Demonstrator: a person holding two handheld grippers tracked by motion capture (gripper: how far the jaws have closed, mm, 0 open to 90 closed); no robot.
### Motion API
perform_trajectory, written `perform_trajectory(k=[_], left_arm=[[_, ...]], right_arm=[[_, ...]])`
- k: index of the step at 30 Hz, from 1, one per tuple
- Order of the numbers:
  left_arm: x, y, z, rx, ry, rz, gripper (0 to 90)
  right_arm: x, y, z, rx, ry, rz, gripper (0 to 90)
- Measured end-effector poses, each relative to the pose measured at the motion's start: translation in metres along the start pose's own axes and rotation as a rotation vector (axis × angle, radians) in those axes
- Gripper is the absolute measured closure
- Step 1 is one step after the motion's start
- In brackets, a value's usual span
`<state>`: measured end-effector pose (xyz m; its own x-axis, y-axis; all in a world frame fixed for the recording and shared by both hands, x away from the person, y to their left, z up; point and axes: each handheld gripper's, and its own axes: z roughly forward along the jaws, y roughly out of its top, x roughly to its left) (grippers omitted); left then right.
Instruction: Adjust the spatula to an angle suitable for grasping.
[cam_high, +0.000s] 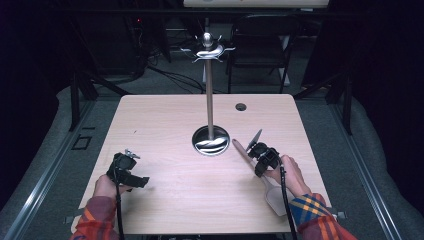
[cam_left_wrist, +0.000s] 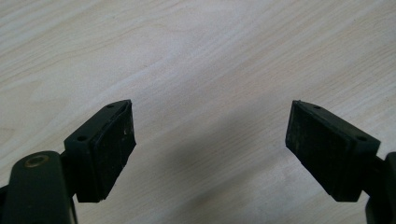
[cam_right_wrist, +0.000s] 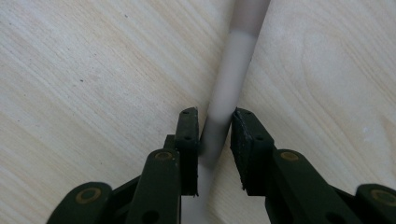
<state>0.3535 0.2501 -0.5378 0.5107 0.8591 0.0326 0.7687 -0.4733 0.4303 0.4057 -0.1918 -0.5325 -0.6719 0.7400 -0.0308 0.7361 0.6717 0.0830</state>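
A pale beige spatula (cam_high: 276, 197) lies on the wooden table (cam_high: 165, 115) at the right, its handle tip pointing toward the middle. My right gripper (cam_high: 260, 156) is shut on the spatula's handle (cam_right_wrist: 233, 70), which runs up between the jaws of my right gripper (cam_right_wrist: 215, 135) just above the wood. My left gripper (cam_high: 135, 169) hovers over bare table at the left. In its own view my left gripper (cam_left_wrist: 210, 116) stands wide open with nothing between its fingers. A metal utensil stand (cam_high: 209, 100) with hooks on top rises from a round base (cam_high: 211, 140) at the table's middle.
A small round cable hole (cam_high: 241, 107) sits in the table behind the stand, to the right. A dark folding chair (cam_high: 262, 45) stands on the floor beyond the far edge. The person's plaid sleeves come in at the near edge.
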Motion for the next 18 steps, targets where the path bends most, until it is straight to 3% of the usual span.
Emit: perform_trajectory(k=[4,6,8,13,18], left_arm=[[-0.001,0.000,0.000,0.002,0.000,0.002,15.8],[-0.001,0.000,0.000,0.004,0.000,0.001,15.8],[-0.001,0.000,0.000,0.004,0.000,0.001,15.8],[-0.001,0.001,0.001,0.008,-0.002,0.003,15.7],[-0.001,0.001,0.002,0.010,-0.001,0.005,15.8]], right_arm=[[-0.001,0.000,-0.002,-0.031,0.009,0.038,69.7],[-0.002,0.001,-0.003,-0.082,0.036,0.068,67.6],[-0.002,0.003,-0.004,-0.103,0.032,0.084,65.2],[-0.004,0.009,0.000,-0.107,0.019,0.102,62.1],[-0.007,0.016,0.005,-0.125,0.016,0.126,65.0]])
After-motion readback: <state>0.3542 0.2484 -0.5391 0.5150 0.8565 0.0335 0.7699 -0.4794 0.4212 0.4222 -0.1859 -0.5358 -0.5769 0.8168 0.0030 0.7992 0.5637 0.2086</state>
